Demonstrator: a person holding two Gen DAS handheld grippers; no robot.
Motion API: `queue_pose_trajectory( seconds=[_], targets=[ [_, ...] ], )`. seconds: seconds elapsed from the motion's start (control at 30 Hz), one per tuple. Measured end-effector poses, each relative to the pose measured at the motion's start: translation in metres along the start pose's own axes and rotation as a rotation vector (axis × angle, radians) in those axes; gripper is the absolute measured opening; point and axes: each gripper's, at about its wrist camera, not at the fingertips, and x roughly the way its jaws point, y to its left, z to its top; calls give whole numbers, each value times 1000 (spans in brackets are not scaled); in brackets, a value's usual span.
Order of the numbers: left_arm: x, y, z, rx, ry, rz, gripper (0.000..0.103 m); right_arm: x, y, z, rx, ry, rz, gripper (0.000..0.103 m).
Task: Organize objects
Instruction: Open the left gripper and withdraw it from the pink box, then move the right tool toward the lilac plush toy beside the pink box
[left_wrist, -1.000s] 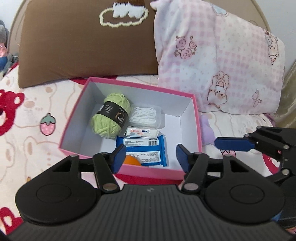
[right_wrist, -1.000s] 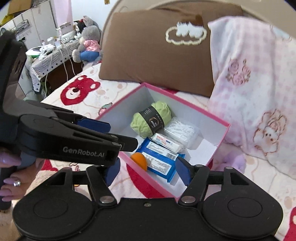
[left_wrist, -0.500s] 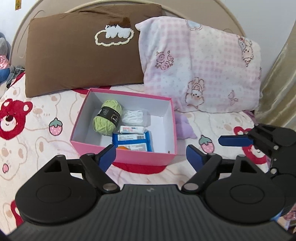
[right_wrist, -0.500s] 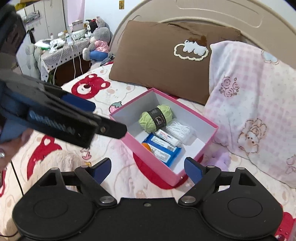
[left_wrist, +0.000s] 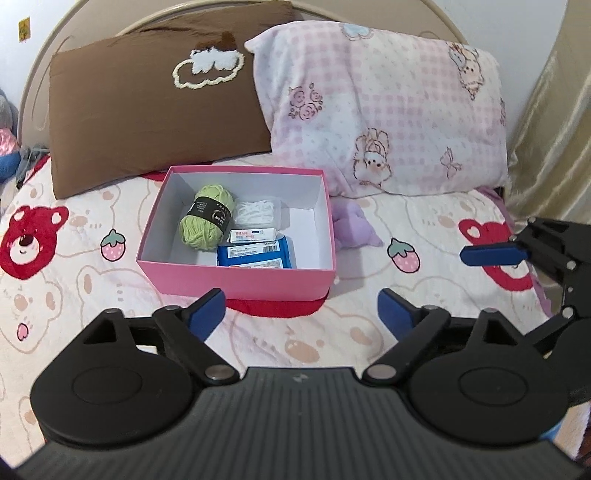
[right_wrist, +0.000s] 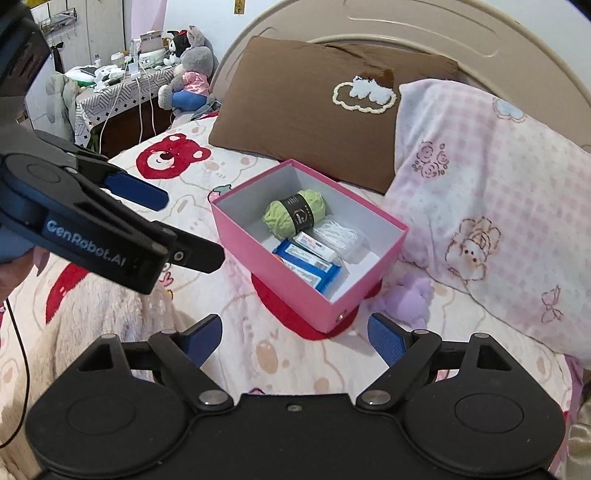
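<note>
A pink box (left_wrist: 240, 282) lies on the bear-print bedspread. It holds a green yarn ball (left_wrist: 207, 221), a clear bag of white pieces (left_wrist: 256, 214), a small white packet (left_wrist: 251, 235) and a blue wipes pack (left_wrist: 255, 256). My left gripper (left_wrist: 301, 310) hovers in front of the box, its jaws opening with nothing between them. My right gripper (right_wrist: 295, 332) hangs open and empty before the box's near corner (right_wrist: 273, 266). One blue finger (left_wrist: 491, 254) of the right gripper shows at the left view's right edge.
A brown pillow (left_wrist: 147, 110) and a pink checked pillow (left_wrist: 388, 122) lean on the headboard behind the box. A purple plush (left_wrist: 354, 229) lies right of the box. A cluttered side table (right_wrist: 122, 85) with stuffed toys stands beyond the bed's left side.
Both grippers have drawn back and up from the box, and their jaws stand wider. The orange thing at the box's front is now hidden behind its wall.
</note>
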Motion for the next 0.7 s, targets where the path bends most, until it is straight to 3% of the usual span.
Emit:
queue_pose_trajectory(
  seconds=[0.2,0.37,0.7],
  targets=[
    [2,-29,-9,88,30,-17,97,-5,-12,-17,12,-2,-17,89],
    [11,-49,-8,81,59,-53,97,-4,-32,-32,77,6,-34,89],
    [34,-91,-1,112,52,-20,103,-11,-111,-71,423,-4,37,89]
  ],
)
